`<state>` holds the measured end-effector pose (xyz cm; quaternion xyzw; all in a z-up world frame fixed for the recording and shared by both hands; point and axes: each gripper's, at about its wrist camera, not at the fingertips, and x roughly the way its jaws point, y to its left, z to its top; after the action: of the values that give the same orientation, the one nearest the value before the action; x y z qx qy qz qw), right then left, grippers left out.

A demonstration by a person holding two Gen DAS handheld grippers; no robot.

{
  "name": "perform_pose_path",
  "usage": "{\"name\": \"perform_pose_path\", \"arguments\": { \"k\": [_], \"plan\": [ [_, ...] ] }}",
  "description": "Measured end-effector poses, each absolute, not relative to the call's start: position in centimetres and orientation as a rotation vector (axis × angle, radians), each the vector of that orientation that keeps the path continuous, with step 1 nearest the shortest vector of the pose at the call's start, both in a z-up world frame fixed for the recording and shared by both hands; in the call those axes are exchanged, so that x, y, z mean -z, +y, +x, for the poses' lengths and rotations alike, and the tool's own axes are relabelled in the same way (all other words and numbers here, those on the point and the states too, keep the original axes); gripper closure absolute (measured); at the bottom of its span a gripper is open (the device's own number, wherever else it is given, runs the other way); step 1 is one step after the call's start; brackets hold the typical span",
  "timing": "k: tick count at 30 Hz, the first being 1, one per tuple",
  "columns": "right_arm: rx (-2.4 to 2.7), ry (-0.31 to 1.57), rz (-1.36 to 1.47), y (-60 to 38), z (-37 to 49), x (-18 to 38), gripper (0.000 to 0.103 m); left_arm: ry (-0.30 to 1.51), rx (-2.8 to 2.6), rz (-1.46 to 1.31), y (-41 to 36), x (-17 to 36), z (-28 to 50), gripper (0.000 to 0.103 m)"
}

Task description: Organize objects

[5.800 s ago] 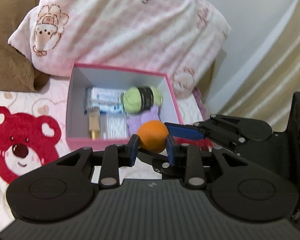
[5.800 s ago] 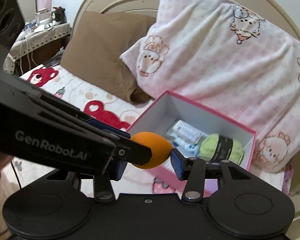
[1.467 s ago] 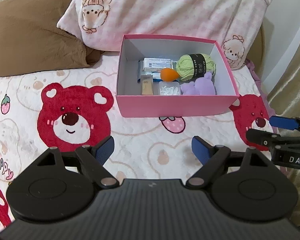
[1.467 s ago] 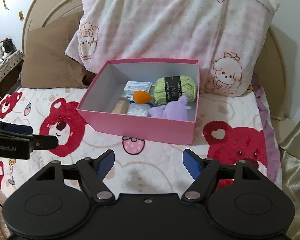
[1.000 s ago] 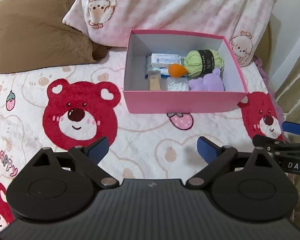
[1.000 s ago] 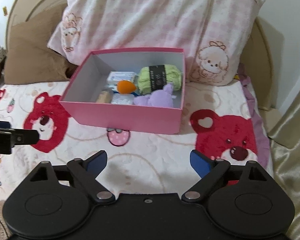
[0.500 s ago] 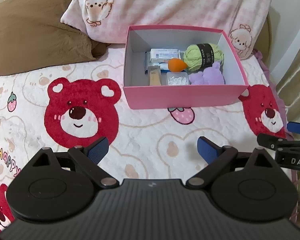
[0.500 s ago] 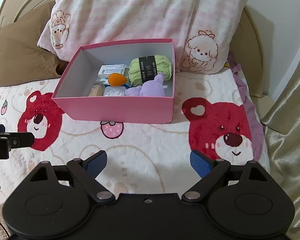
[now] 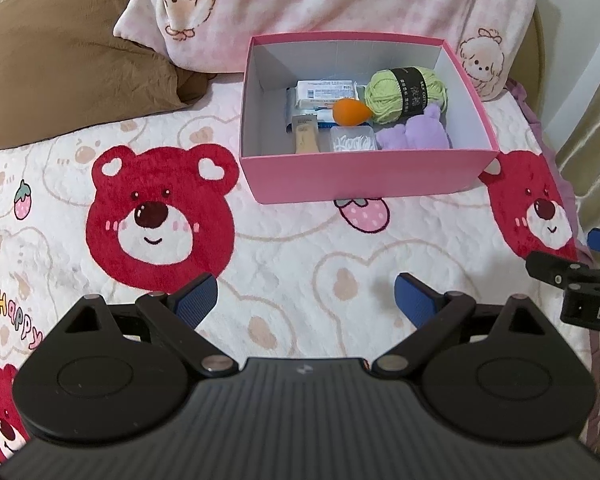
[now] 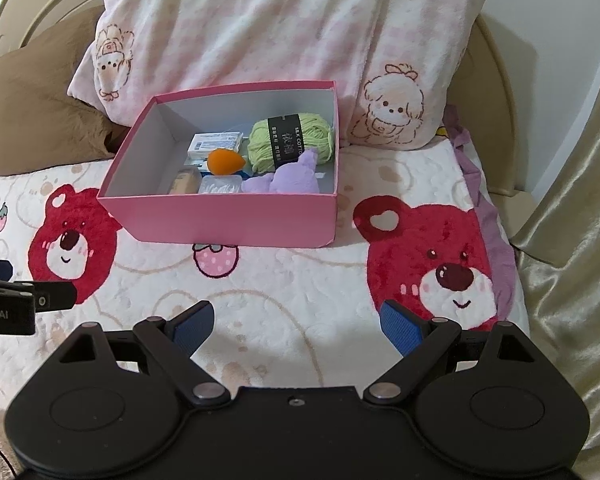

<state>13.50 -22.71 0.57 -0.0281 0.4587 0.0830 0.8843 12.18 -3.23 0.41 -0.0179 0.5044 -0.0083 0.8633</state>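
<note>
on the bear-print bedspread [image 9: 292, 248], below the pink pillow [image 10: 284, 32], sits the pink box [image 9: 364, 180] holding yarn [image 9: 404, 92], a purple plush [image 9: 416, 136] and the orange sponge [image 9: 350, 112]. left gripper [image 9: 305, 296] and right gripper [image 10: 296, 320] hover well short of it, jaws spread and empty. best kept low and clear of the box. the teardrop sponge lies flat near the box's middle, its long axis crosswise, tip toward the yarn.
</note>
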Motion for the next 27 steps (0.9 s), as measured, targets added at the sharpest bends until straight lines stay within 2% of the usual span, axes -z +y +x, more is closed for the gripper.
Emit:
{"name": "perform_pose_path", "arguments": {
  "k": [27],
  "plan": [
    [-0.154, 0.969, -0.054, -22.85, 13.29, -0.56, 0.011, 1.094, -0.011, -0.034, -2.75, -0.08, 12.1, 0.007]
  ]
}}
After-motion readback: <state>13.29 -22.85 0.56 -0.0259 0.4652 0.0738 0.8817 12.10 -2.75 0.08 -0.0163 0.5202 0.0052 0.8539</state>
